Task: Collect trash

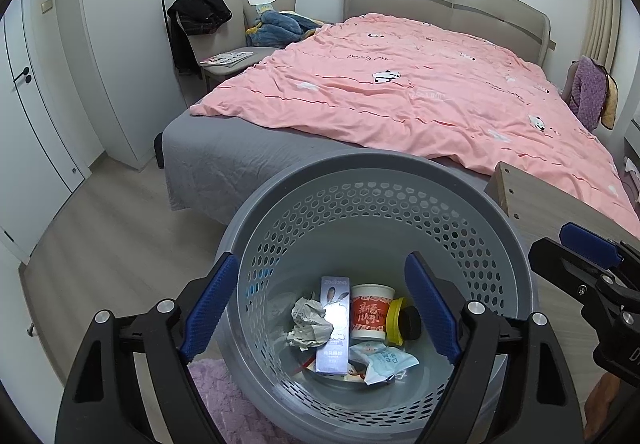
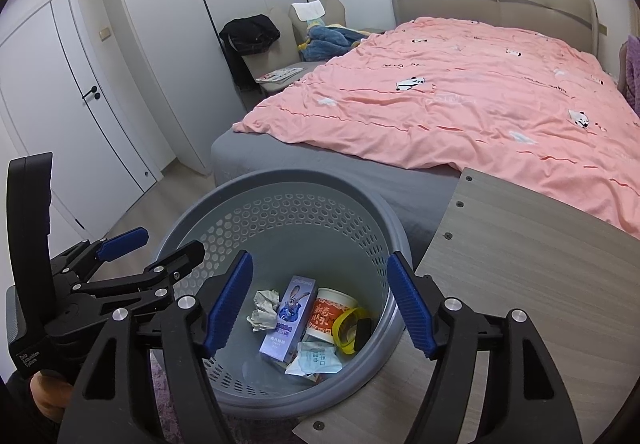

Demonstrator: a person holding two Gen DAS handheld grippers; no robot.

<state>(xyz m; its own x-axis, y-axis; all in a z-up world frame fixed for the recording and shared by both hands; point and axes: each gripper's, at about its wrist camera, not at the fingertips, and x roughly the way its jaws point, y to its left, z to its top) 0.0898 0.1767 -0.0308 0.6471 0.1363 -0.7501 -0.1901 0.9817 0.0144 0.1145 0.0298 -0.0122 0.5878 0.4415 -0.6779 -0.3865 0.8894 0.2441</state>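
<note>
Trash lay at the bottom of the grey perforated basket [image 1: 372, 180]: a crumpled paper wad [image 1: 308, 322], a purple carton with a rabbit picture [image 1: 334, 324], a red-printed paper cup [image 1: 370, 312] on its side, a yellow lid [image 1: 396, 320] and a pale wrapper [image 1: 384, 362]. The basket stood on the floor at the foot of the bed [image 1: 224, 160], just beside a wooden table [image 2: 520, 264], likely put there to keep it within reach. Both claws hung above its mouth, angled down into it. The left gripper [image 1: 324, 308] stood wide open, nothing between the jaws. The right gripper [image 2: 320, 300] was also open and empty. Judged: a drop position over the bin, pieces already in. A pink quilt [image 1: 400, 84] covered the bed.
</note>
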